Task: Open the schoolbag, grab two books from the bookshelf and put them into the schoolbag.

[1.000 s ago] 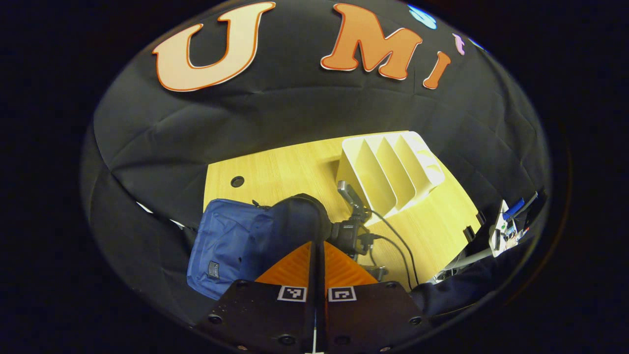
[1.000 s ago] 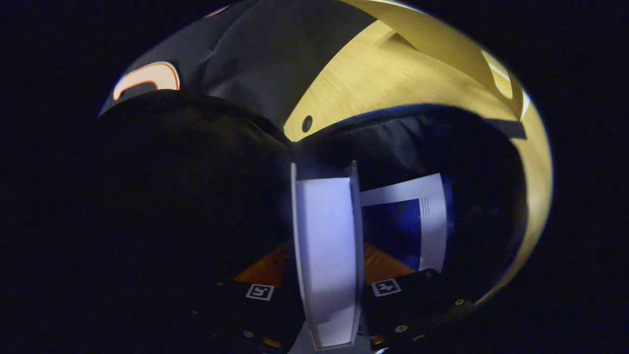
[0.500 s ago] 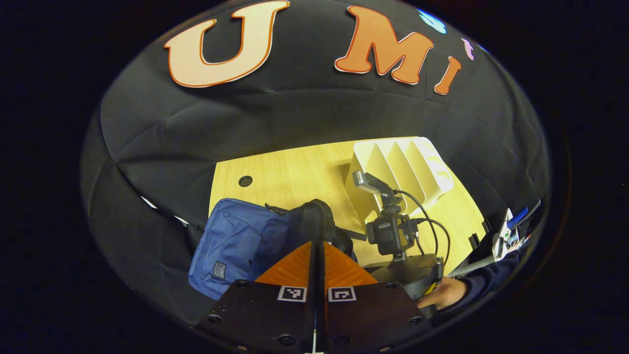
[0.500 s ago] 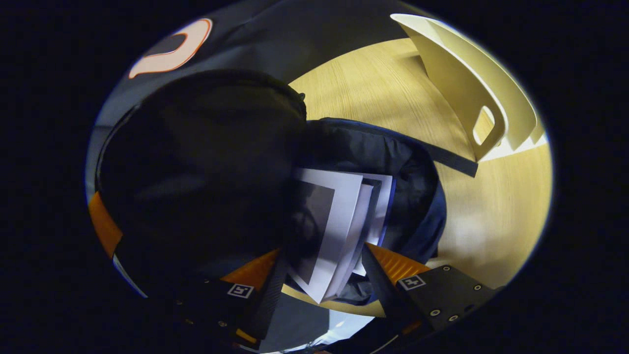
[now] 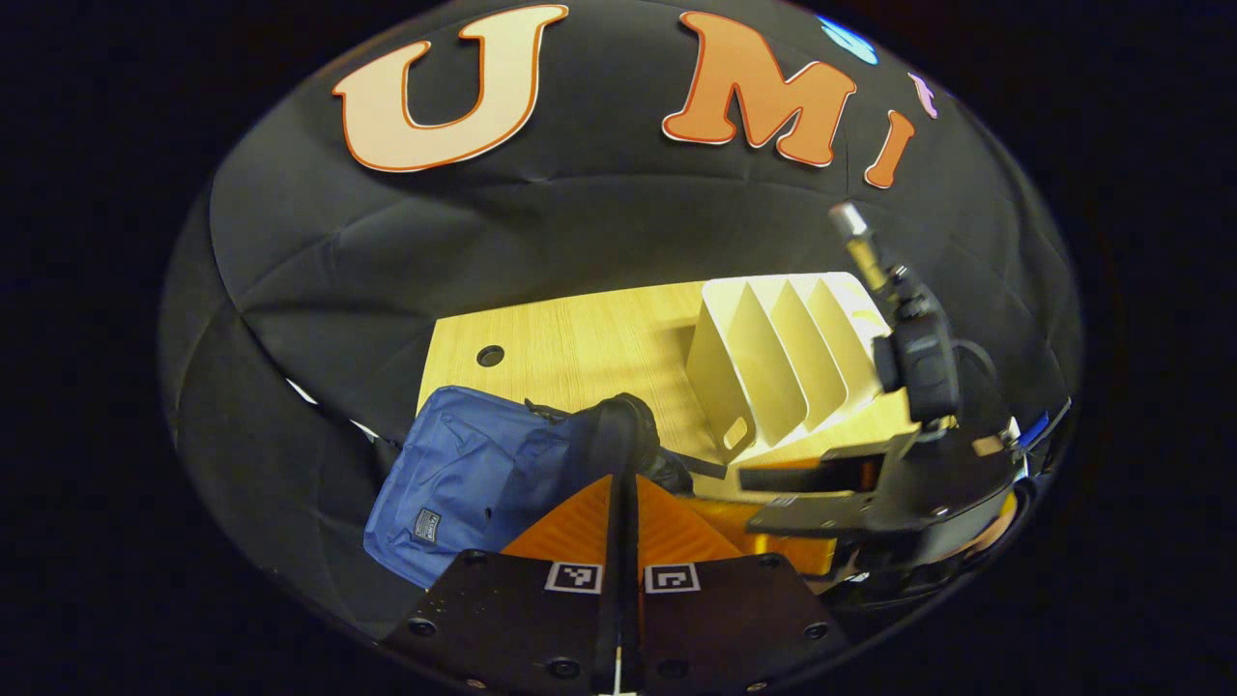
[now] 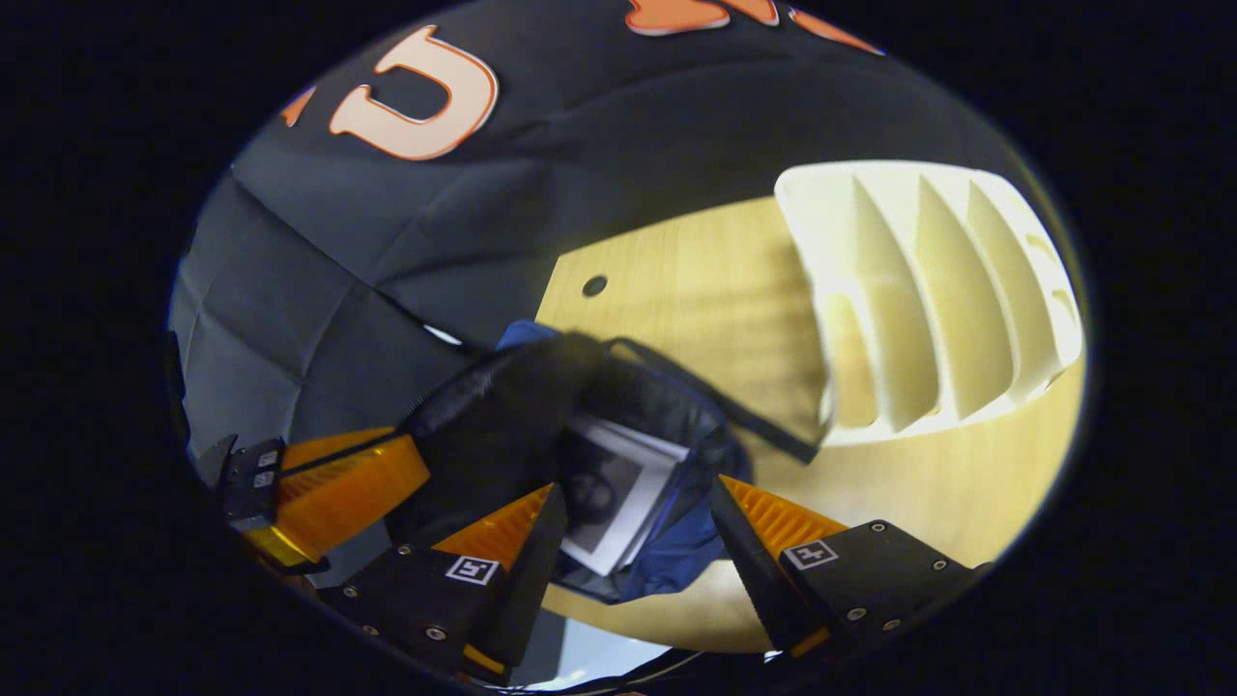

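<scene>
The blue schoolbag (image 5: 454,464) lies at the table's left end. My left gripper (image 5: 623,478) is shut on its dark flap (image 5: 609,435) and holds the mouth open. In the right gripper view, two books (image 6: 604,488) with white covers sit inside the schoolbag (image 6: 676,570), leaning together. My right gripper (image 6: 638,522) hovers open above the bag's mouth with nothing between its fingers. It also appears at the right of the left gripper view, as the right gripper (image 5: 841,493) beside the rack. The white bookshelf (image 6: 928,290) stands with bare slots.
The wooden table (image 5: 580,338) has a round cable hole (image 5: 490,356) near its back left corner. The white bookshelf (image 5: 783,358) stands right of the bag. My left gripper (image 6: 329,478) shows at the lower left of the right gripper view, holding the flap.
My right gripper has let go of the book, opened, and drawn back up out of the bag. The book now rests inside beside the other. My left gripper kept its hold.
</scene>
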Available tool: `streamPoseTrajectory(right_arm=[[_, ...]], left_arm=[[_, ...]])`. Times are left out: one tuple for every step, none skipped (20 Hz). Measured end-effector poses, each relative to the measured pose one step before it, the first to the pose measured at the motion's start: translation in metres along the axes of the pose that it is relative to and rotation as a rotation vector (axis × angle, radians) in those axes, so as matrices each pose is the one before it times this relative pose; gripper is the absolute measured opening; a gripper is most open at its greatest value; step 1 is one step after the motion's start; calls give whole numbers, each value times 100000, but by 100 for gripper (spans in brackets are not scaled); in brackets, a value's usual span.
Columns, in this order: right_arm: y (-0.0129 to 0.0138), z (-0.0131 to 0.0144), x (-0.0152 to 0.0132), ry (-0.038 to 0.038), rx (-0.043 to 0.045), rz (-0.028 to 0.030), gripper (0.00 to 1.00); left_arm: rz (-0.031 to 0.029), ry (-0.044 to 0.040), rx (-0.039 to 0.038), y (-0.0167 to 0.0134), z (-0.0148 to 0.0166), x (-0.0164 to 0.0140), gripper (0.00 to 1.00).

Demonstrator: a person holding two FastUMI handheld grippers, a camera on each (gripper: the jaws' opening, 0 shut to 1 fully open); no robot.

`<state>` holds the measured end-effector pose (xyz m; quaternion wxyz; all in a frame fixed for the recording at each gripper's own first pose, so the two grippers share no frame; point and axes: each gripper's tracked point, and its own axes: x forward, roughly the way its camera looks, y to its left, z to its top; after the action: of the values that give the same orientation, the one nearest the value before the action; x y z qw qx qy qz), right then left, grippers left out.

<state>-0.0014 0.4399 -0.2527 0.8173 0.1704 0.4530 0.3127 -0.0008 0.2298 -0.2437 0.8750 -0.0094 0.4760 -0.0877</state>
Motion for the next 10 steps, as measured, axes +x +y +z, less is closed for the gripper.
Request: streamPoseTrajectory(right_arm=[[-921,974,-875,-3698,-1397,-1911,91],[-916,998,-994,-3379,-594,-1472,91],[-1009,1012,-1021,-3053,-403,-1715,92],[-1021,877,-1025,-3108,-624,-1680,92],[-952,720,-940,-3102,-1021,-1760,92],[-840,486,-819,-2620,-1646,-2052,92],[-1089,517,-833,-2881,-1825,-2473,92],[-1443,406,-846,-2446,-2061,-2006,93],[-962,336,-592,-1515,-1561,-1738,93],[-1037,403,-674,-762,-944,-1088,93]], left_arm=[[1390,-442,714,-337,-107,145,2],[1512,-163,1861,-366,-285,257,2],[299,293,1088,-551,-431,254,3],[89,-265,1134,-726,-313,144,3],[209,-635,939,-721,-48,185,5],[-620,-856,526,-835,-32,76,6],[-1445,-439,584,-1148,-169,74,11],[1,-1269,863,-808,207,179,14],[-341,-899,1089,-918,110,94,23],[-840,-313,181,-1002,25,82,28]])
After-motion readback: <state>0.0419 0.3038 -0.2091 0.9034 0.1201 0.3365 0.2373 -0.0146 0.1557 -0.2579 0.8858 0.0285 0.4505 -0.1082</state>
